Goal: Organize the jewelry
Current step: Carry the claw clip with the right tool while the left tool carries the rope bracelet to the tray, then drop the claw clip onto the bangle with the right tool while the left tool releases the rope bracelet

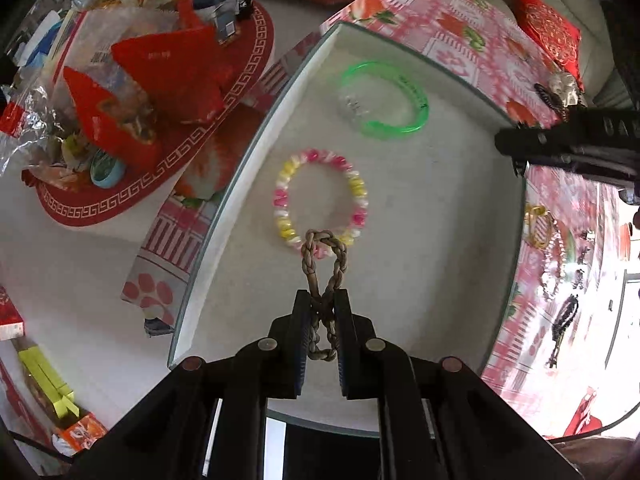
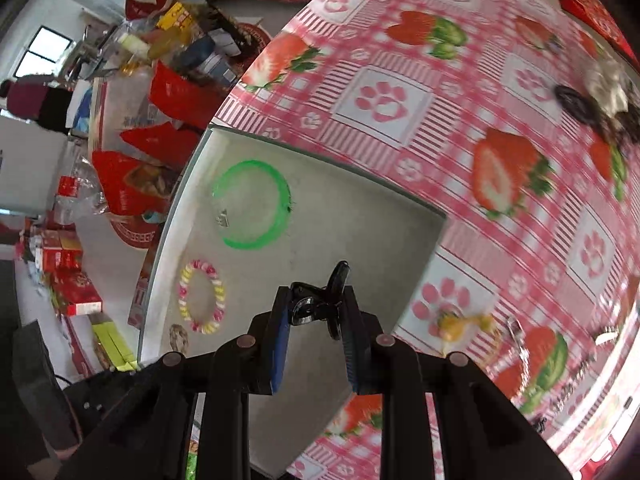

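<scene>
A shallow grey tray [image 1: 420,240] with a glass-like rim lies on the strawberry-print tablecloth. In it are a green plastic bangle [image 1: 400,96] and a pink, yellow and white bead bracelet [image 1: 282,200]. My left gripper [image 1: 323,300] points down over the tray, shut on a braided brown cord bracelet [image 1: 324,256] that hangs over the bead bracelet's near edge. In the right wrist view my right gripper [image 2: 316,300] is shut on a black bead bracelet [image 2: 320,304] above the tray [image 2: 360,220]. The green bangle [image 2: 276,208] and bead bracelet [image 2: 219,292] lie to its left. The brown bracelet [image 2: 179,338] shows at the tray's edge.
More jewelry lies on the cloth right of the tray: a gold piece [image 1: 538,224], beads [image 1: 554,260], dark pieces [image 1: 564,316]. The right gripper's black body [image 1: 568,148] reaches in from the right. A red round tray [image 1: 160,152] with snack bags and boxes stands left. Dark beads [image 2: 576,106] and a yellow piece [image 2: 460,324] lie on the cloth.
</scene>
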